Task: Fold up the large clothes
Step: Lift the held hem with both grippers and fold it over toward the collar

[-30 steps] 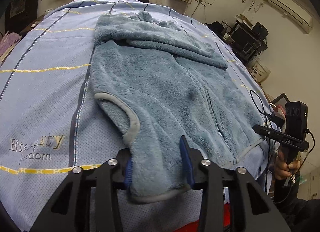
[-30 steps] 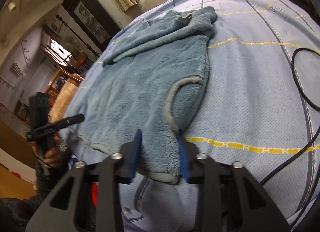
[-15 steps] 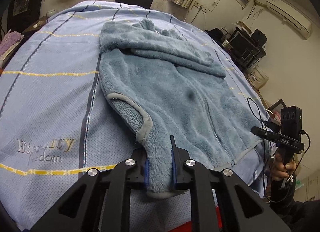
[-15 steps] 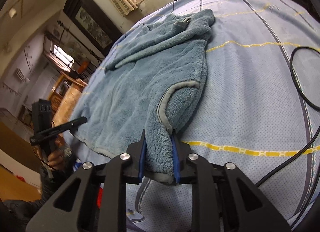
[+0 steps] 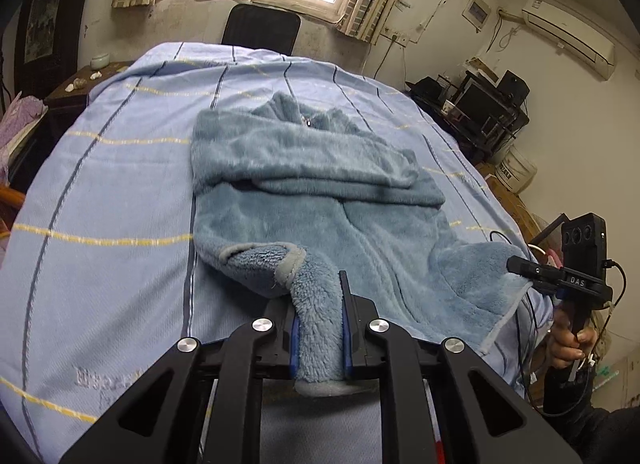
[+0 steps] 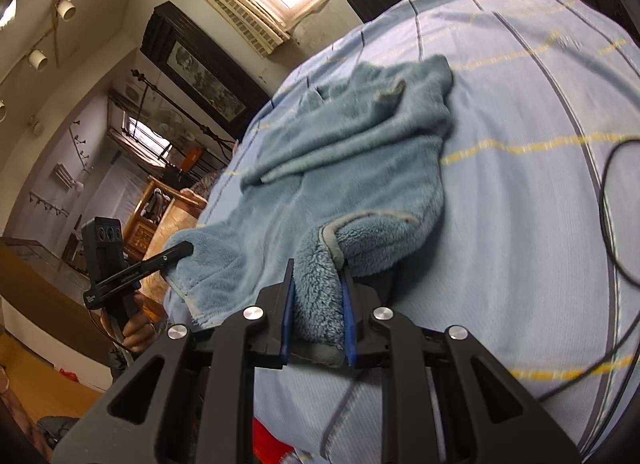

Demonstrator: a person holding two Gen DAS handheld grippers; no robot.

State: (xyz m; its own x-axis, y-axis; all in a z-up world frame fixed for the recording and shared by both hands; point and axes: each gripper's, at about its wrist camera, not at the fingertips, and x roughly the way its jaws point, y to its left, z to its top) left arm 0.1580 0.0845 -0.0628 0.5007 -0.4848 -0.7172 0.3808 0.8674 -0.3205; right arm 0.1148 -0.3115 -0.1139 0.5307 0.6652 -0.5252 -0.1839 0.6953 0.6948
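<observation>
On the blue bedsheet (image 5: 100,224), each hand-held gripper (image 5: 320,328) (image 6: 316,316) pinches the fleece jacket's (image 5: 320,204) near hem.

Legible markings: one label read, two others illegible.
The letters "DAS" stood in white on the right gripper (image 5: 520,266), on the black bar below its camera block. Embroidered lettering on the blue sheet (image 5: 108,378) was too blurred to read. Print on a white bucket (image 5: 516,172) was illegible.
</observation>
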